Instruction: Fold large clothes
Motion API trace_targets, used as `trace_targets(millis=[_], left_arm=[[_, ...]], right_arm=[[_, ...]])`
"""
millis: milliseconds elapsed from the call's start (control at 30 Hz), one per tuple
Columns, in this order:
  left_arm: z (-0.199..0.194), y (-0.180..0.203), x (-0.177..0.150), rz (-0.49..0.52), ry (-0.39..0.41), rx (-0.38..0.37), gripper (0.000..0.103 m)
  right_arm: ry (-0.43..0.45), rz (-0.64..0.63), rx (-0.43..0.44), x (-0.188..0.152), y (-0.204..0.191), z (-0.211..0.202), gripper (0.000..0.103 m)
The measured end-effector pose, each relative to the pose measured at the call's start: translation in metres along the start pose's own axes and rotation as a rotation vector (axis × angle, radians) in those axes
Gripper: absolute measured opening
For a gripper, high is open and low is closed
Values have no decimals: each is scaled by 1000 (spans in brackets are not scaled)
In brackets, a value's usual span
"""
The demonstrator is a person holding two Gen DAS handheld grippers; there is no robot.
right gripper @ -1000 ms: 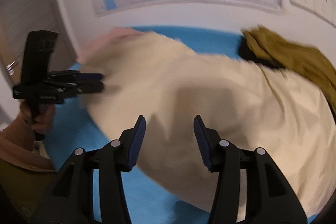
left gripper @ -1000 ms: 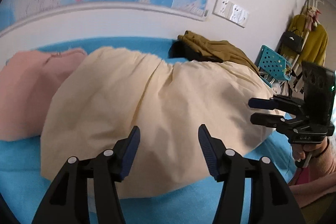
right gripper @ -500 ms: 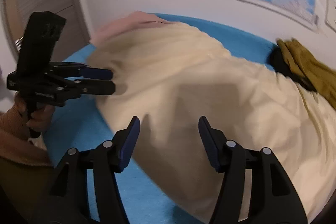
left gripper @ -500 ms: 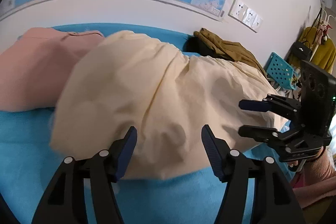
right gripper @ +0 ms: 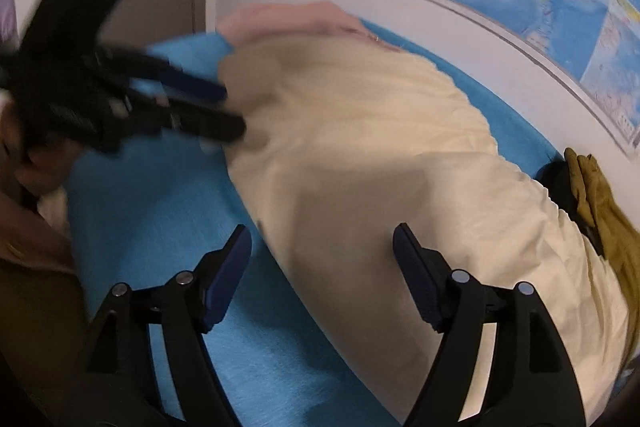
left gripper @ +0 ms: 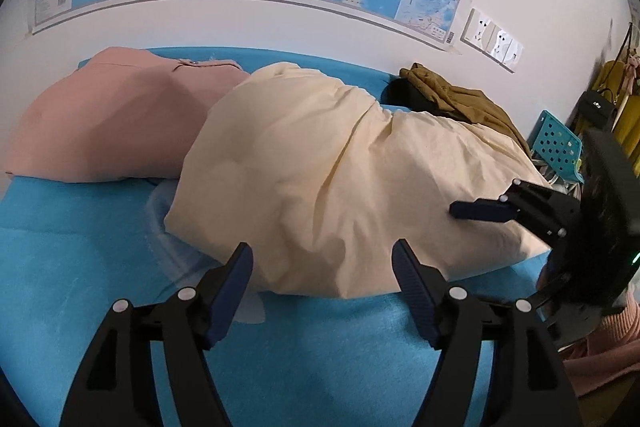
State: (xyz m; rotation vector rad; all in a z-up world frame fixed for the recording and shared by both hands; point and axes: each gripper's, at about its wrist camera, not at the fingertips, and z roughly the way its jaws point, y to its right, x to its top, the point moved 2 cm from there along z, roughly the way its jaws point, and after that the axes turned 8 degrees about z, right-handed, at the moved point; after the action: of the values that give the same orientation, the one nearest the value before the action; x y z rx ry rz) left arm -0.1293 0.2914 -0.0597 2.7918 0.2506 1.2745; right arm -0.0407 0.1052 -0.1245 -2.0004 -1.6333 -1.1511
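Cream garment (left gripper: 340, 179) fills the centre of the left wrist view on the blue counter (left gripper: 80, 267); the left hand-held gripper (left gripper: 322, 287) at lower centre is opening, nothing between its jaws. In the right wrist view, the right hand-held gripper (right gripper: 322, 275) is likewise opening, empty, above the garment's near edge at lower centre.

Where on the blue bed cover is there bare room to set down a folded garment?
Bare blue cover lies along the near edge, in front of the cream garment and pink garment. The back by the wall is crowded, with an olive garment there.
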Motion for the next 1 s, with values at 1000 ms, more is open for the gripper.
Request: trace_targets(millis=[1000], left_arm=[[43, 4, 23, 52, -27, -11, 68]], right_arm=[[109, 867, -121, -123, 197, -107, 37]])
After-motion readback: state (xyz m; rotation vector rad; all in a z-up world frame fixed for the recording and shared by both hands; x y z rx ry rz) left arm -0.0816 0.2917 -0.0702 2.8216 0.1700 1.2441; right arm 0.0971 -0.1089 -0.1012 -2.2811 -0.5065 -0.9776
